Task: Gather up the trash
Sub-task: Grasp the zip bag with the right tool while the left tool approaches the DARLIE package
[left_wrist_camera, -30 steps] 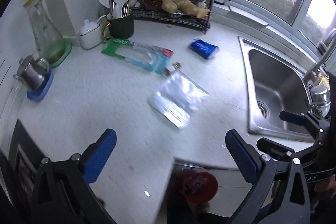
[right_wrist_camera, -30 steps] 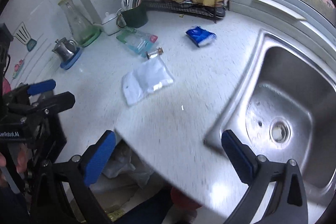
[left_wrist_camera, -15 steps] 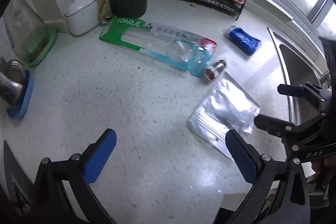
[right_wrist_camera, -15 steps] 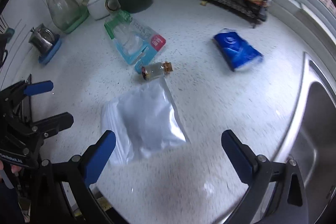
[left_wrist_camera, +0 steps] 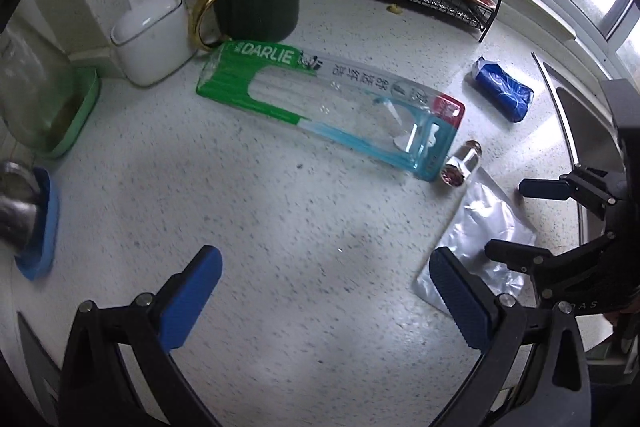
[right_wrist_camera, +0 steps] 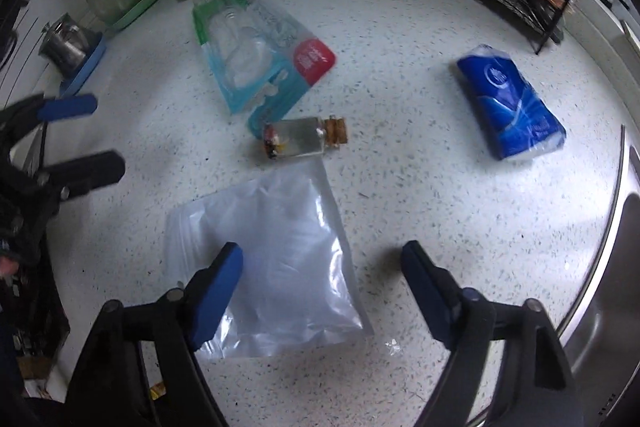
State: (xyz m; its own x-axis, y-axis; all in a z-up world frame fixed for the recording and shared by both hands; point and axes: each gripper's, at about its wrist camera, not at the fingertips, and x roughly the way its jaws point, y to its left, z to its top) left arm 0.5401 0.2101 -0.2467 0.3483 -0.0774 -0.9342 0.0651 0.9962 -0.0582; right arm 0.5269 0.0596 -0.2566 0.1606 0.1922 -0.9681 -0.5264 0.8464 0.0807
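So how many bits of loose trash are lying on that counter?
4. A toothbrush pack by the green mug, a tiny corked bottle at its end, a clear bag just below, and a blue tissue pack toward the sink. More may lie out of view.

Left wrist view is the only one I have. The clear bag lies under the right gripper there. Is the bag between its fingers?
Observer: Partly. In the right wrist view the right gripper is closing over the clear bag. One pad overlaps it, the other is over bare counter, and neither visibly presses it.
Operator: The small bottle beside the bag, is it closed?
Observer: Yes, the small bottle has a cork in its neck.
Operator: Any trash I miss?
Observer: A tiny clear scrap lies by the bag's near corner.
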